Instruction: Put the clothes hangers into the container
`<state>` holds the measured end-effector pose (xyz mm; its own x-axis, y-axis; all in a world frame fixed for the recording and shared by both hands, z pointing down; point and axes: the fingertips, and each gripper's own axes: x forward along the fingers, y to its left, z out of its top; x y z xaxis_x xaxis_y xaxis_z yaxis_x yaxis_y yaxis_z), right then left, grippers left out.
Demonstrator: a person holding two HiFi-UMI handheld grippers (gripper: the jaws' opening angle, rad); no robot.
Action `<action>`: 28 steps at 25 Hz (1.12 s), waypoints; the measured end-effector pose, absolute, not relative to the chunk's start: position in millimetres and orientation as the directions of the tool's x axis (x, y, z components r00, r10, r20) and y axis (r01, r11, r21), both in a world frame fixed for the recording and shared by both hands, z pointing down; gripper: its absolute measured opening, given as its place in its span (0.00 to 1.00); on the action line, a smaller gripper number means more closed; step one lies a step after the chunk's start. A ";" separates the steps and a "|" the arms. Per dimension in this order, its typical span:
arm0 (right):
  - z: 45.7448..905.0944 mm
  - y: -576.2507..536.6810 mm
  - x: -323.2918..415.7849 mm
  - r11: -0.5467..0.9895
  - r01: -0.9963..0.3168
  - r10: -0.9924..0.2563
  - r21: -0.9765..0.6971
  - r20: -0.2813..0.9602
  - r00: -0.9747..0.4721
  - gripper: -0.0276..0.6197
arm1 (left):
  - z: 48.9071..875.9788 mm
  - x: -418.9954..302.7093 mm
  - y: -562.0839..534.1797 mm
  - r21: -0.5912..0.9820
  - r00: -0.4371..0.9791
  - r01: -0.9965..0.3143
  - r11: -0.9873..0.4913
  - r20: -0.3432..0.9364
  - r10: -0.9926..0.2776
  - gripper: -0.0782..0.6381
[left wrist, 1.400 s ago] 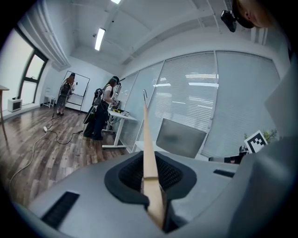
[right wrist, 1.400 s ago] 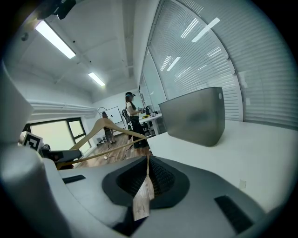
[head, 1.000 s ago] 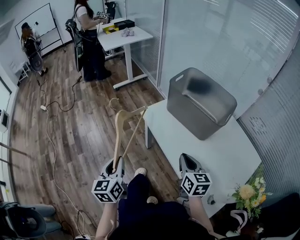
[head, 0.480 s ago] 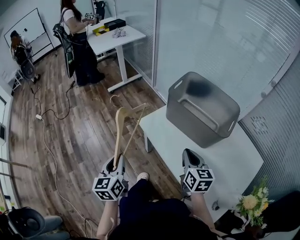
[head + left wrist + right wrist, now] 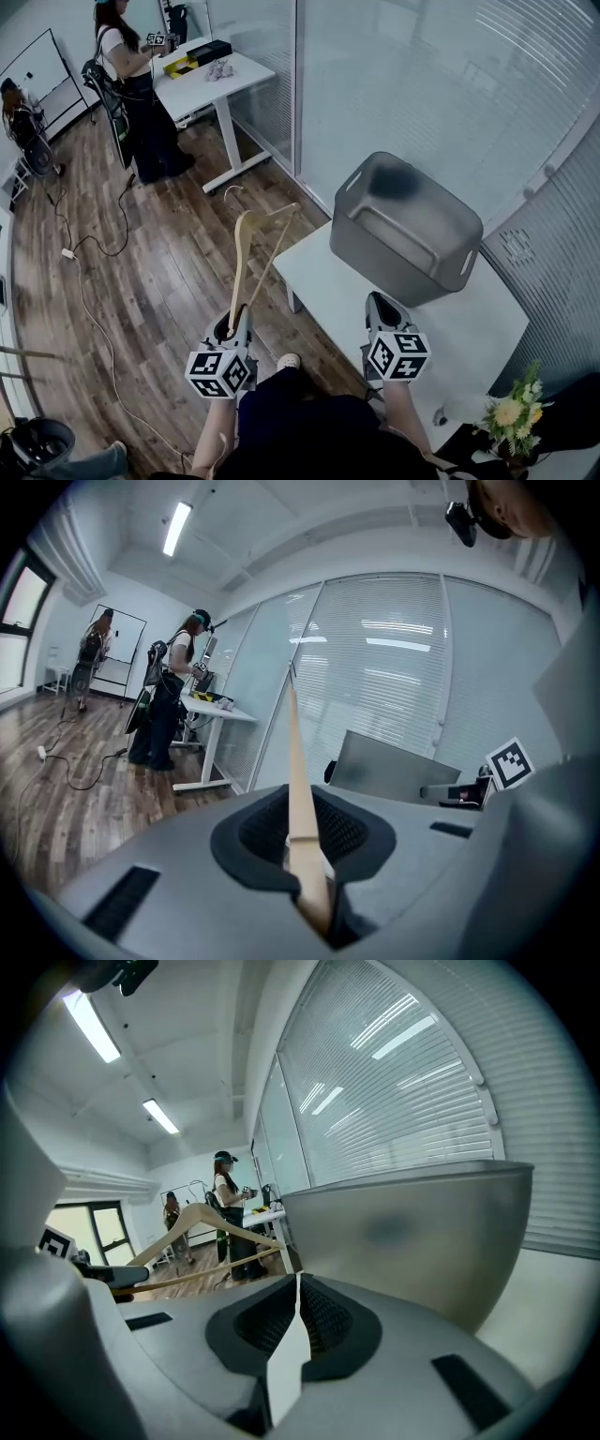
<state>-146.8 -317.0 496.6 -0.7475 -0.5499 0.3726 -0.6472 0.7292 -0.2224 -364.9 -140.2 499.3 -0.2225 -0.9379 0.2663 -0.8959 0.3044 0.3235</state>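
My left gripper [image 5: 232,326] is shut on the end of a pale wooden clothes hanger [image 5: 246,255], which sticks up and forward over the wood floor, its metal hook [image 5: 230,194] at the far end. In the left gripper view the hanger's arm [image 5: 298,789] runs up from between the pressed jaws. The grey plastic container [image 5: 405,232] sits on the white table [image 5: 469,319], ahead and to the right of the hanger. My right gripper [image 5: 381,306] is shut and empty, over the table's near edge. The right gripper view has the container [image 5: 422,1232] close ahead and the hanger [image 5: 192,1225] at left.
A glass wall with blinds [image 5: 441,84] runs behind the table. A person [image 5: 136,103] stands by a white desk [image 5: 211,75] at the far left. Cables [image 5: 89,272] trail over the wood floor. Yellow flowers [image 5: 514,412] stand at the bottom right.
Both grippers have travelled forward towards the table, the left one carrying the hanger. The container and table now lie closer, and the person and desk have slid towards the upper left.
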 end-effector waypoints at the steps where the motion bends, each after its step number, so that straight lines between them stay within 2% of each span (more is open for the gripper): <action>1: 496.8 -320.1 -150.6 0.725 -0.652 -0.555 -0.222 0.372 -0.744 0.10 | 499.9 -369.7 -144.5 0.321 -0.215 -0.899 0.297 0.268 -0.939 0.18; 10: 492.3 -339.8 -178.3 0.689 -0.695 -0.606 -0.206 0.362 -0.708 0.10 | 501.9 -411.7 -184.8 0.313 -0.133 -0.925 0.217 0.269 -0.954 0.18; 17: 469.4 -343.7 -191.7 0.721 -0.683 -0.621 -0.113 0.332 -0.710 0.10 | 493.7 -445.7 -223.9 0.271 -0.060 -0.954 0.126 0.238 -0.969 0.18; 28: 387.3 -347.3 -170.6 0.784 -0.621 -0.607 0.009 0.221 -0.764 0.10 | 422.6 -462.5 -278.1 0.186 0.067 -0.981 -0.051 0.082 -0.994 0.18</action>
